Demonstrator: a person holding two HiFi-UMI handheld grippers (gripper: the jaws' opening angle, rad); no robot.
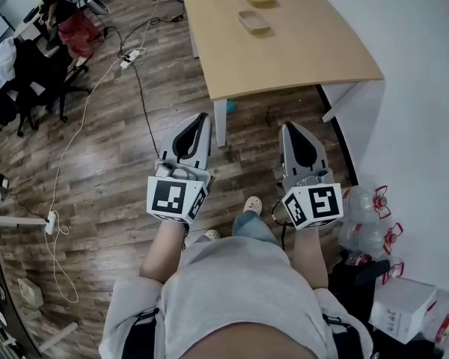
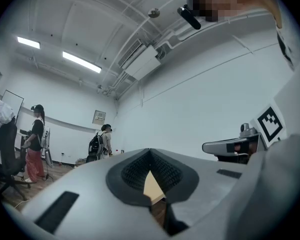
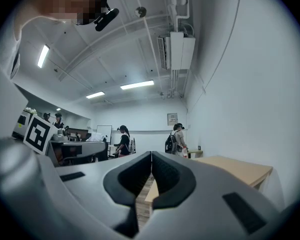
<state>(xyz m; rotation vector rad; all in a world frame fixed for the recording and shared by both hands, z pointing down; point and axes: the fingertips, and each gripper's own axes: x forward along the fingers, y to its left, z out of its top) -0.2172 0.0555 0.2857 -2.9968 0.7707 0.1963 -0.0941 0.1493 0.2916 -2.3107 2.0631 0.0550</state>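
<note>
Hovering side by side over open floor (image 1: 120, 163) just short of the table's (image 1: 284, 58) near edge, left gripper (image 1: 200, 118) and right gripper (image 1: 291, 127) each have jaws pressed together on nothing; only the head view shows two trays (image 1: 254, 22) at the table's far end, only the gripper views a backpacked person (image 3: 176, 140) beyond it.

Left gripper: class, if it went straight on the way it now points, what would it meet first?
Probably the wooden table: the left gripper, jaws shut, points at its near edge by the white leg. Depth is unclear; it might pass beneath.
</note>
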